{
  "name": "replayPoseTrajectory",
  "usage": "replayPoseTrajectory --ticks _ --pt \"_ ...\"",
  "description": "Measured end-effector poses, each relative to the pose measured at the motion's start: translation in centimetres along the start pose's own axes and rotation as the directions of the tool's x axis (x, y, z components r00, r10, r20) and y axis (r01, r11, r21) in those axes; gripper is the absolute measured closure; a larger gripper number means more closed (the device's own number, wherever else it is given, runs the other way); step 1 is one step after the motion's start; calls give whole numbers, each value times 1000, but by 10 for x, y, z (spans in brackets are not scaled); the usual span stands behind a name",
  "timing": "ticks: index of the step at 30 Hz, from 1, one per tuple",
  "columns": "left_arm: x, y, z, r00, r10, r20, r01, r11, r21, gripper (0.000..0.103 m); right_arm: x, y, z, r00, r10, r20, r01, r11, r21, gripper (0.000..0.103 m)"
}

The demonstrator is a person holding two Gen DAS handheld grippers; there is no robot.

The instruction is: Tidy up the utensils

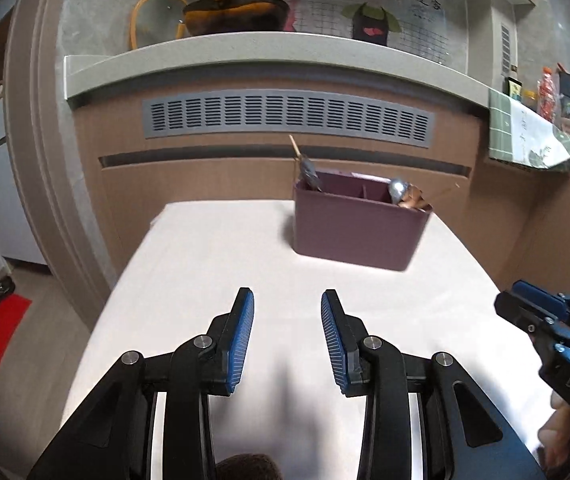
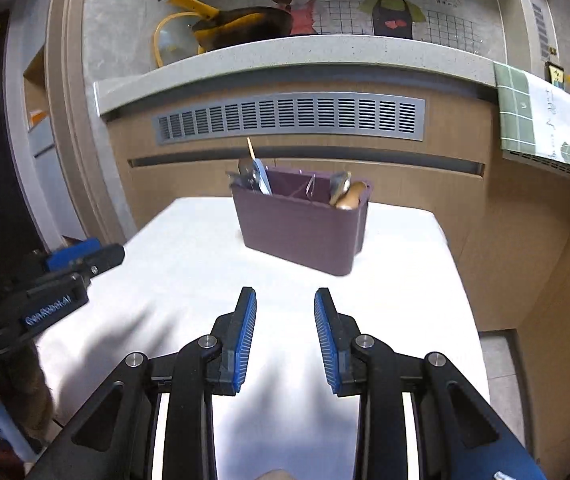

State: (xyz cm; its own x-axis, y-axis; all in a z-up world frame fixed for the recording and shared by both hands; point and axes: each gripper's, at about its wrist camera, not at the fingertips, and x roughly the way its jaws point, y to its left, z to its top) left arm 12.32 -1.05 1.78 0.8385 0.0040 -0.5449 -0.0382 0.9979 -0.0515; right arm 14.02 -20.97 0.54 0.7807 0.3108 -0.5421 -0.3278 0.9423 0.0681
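A: Now, item one, far left of the set?

B: Left gripper (image 1: 287, 336), black arms, blue ribbed pads, jaws apart with nothing between them. It hangs over a white table (image 1: 205, 264). Seen from the right wrist camera, it sits off to that tool's left side (image 2: 97, 256), low over the table edge.

A: Item two, straight ahead of it?

B: Purple utensil box (image 1: 353, 232), standing upright on the table, ahead and a little right of the left tool, well apart from its tips. Divided into compartments. The left compartment holds metal utensils (image 1: 309, 174) and a thin wooden stick (image 1: 295, 146) that pokes up tallest. The right compartment holds a metal spoon (image 1: 397, 190) and a wooden-handled piece (image 1: 415, 200). Exact type of the grey pieces: too blurred to tell.

A: Item three?

B: Right gripper (image 2: 285, 336), same build, jaws likewise apart and holding nothing. The box (image 2: 301, 232) stands ahead of its tips, near centre, not touched.

A: Background, beyond the tools?

B: Grey vent grille (image 2: 289, 120) in a brown cabinet front, a pale counter (image 2: 285, 56) above it, and a yellow-handled pan (image 2: 241, 26) on that counter, up and left. Green checked cloth (image 2: 517, 116) hangs at upper right.
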Motion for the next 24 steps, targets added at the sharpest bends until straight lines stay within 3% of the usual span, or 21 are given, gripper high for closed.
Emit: replayPoseTrajectory --ticks 24 --pt "0 -7 -1 999 -40 -22 41 999 25 67 -4 -3 -8 1000 -25 -10 25 1000 12 74"
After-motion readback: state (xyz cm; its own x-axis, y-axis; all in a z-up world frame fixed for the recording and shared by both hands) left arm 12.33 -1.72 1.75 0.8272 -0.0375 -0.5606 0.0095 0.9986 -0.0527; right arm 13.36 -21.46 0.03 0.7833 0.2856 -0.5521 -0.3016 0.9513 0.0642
